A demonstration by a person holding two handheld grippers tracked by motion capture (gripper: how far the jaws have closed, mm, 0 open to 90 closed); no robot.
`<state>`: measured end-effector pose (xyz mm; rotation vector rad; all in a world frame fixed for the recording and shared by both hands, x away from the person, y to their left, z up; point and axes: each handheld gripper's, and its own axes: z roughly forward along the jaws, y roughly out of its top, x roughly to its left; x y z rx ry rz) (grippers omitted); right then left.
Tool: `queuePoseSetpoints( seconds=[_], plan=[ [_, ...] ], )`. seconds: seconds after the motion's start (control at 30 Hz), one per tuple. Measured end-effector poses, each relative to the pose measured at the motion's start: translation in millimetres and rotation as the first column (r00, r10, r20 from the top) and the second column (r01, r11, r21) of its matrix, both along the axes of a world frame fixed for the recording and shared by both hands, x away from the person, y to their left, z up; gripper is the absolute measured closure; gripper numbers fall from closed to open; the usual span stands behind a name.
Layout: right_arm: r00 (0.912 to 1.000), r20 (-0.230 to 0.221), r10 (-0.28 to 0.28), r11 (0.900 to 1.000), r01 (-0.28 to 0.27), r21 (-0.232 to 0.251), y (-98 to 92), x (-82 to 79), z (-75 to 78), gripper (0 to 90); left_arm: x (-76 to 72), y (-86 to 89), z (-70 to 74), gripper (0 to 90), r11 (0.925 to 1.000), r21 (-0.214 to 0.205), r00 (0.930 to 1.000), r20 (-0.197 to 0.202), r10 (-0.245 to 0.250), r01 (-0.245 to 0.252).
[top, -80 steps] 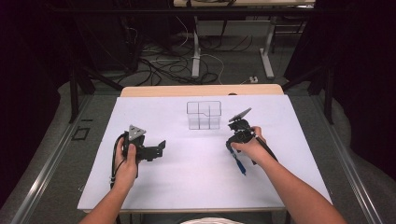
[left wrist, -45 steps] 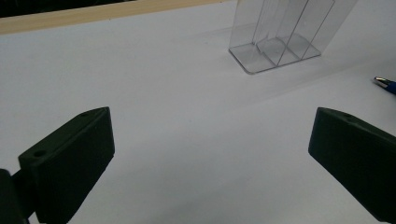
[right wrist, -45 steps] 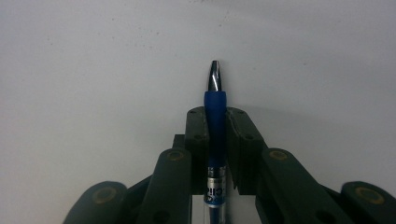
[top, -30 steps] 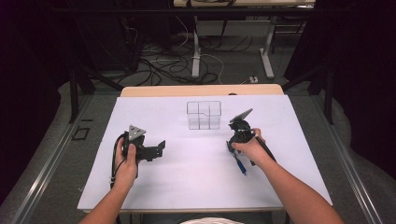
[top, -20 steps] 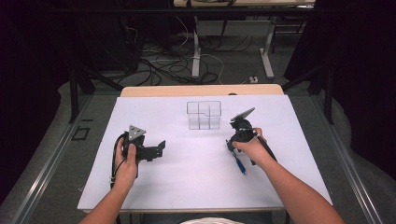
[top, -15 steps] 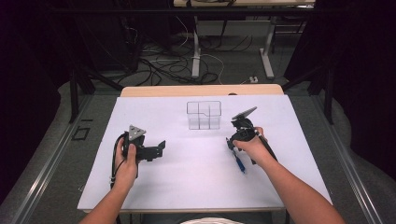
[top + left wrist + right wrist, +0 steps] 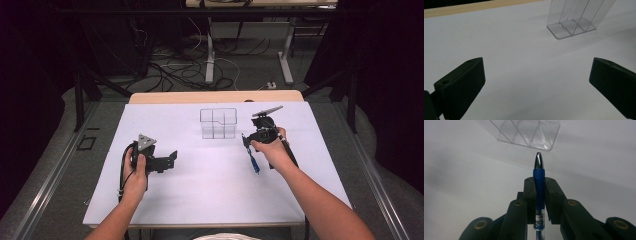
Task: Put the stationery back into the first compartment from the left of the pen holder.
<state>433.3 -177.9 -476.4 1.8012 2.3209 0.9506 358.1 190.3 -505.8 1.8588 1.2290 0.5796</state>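
Two claws worked over the white table (image 7: pixel 210 190). The clear divided organizer (image 7: pixel 218 123) stood near its far edge. The left claw (image 7: pixel 171 158) rested open and empty. The right claw (image 7: pixel 540 185), just beside the organizer, pinched a blue pen (image 7: pixel 539 180).

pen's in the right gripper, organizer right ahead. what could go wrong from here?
1. The pen is pinched near its blue grip end, with most of its length hanging behind the right gripper; it might pivot or slip.
2. The clear organizer stands loose and looks light; a misaimed tip could tip or push it.
3. The left gripper is open and apart from it, so nothing steadies it.
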Motion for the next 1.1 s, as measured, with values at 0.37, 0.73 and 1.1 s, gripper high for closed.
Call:
queuePoseSetpoints(
  seconds=[0.37,0.73,1.1],
  plan=[
    [0.9914,0.131,0.001,0.9998,-0.003,0.018,12.4,3.3,33.5,80.3,0.1,0.2,0.0,0.2,1.0,0.003,1.0,0.001,0.001,-0.001],
    [0.9795,0.201,0.012,0.9999,-0.014,0.007,30.5,14.8,70.8,80.3,0.4,1.4,0.5,0.2,1.0,0.004,1.0,0.006,0.001,-0.001],
    [0.9706,0.239,0.029,0.9996,-0.028,-0.01,60.1,31.3,97.9,80.3,0.8,2.1,0.4,0.2,0.9999,-0.009,1.0,0.001,0.006,-0.006]
  ],
)
